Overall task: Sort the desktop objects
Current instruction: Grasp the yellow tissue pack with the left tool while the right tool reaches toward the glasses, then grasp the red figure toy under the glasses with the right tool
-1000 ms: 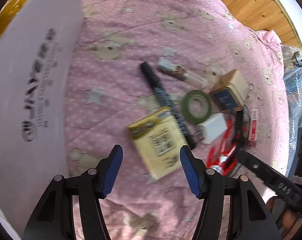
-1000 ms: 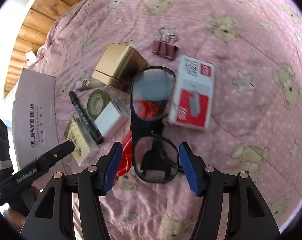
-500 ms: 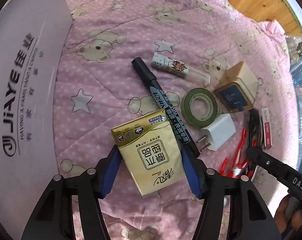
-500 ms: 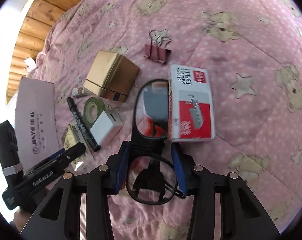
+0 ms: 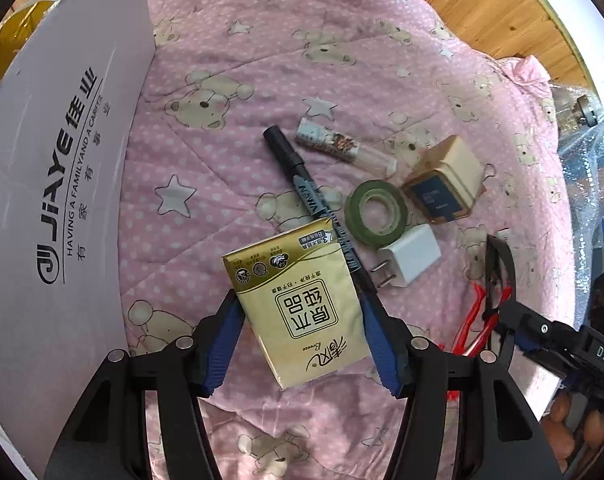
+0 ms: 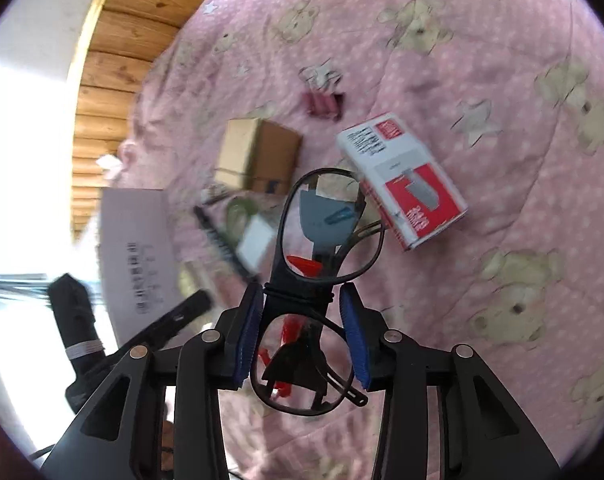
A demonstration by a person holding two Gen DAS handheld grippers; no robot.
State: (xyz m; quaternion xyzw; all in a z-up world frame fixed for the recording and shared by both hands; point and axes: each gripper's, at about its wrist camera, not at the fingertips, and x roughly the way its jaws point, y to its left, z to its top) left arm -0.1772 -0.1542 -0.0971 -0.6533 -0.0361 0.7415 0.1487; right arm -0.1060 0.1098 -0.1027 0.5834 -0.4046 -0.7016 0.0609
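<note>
**Mia:** How far along is the sorting?

**Ben:** It looks like only the start. The left tongs [image 5: 298, 336] hold a yellow tissue pack [image 5: 298, 300], low in the middle of the left view. The blue pads press on both of its sides.

**Mia:** And the right tongs [image 6: 302, 336]?

**Ben:** They are shut on a pair of black glasses [image 6: 316, 280], gripped at the bridge. The glasses stand up in the middle of the right view and look lifted off the pink quilt [image 6: 502, 60].

**Mia:** So what is left?

**Ben:** A lot. In the left view, right of the middle, a black marker [image 5: 302, 184], a small patterned tube [image 5: 342, 148], a green tape roll [image 5: 376, 208], a white plug charger [image 5: 410, 260], a gold tin [image 5: 446, 182] and something red [image 5: 474, 320] lie close together. In the right view, above the middle, there is a red and white staple box [image 6: 406, 180] and a pink binder clip [image 6: 322, 102].

**Mia:** Where do the things go?

**Ben:** Maybe in the big white cardboard box [image 5: 62, 160] at the left of the left view. That is only a guess. Its inside is hidden, so nobody can tell if anything is in it.
</note>
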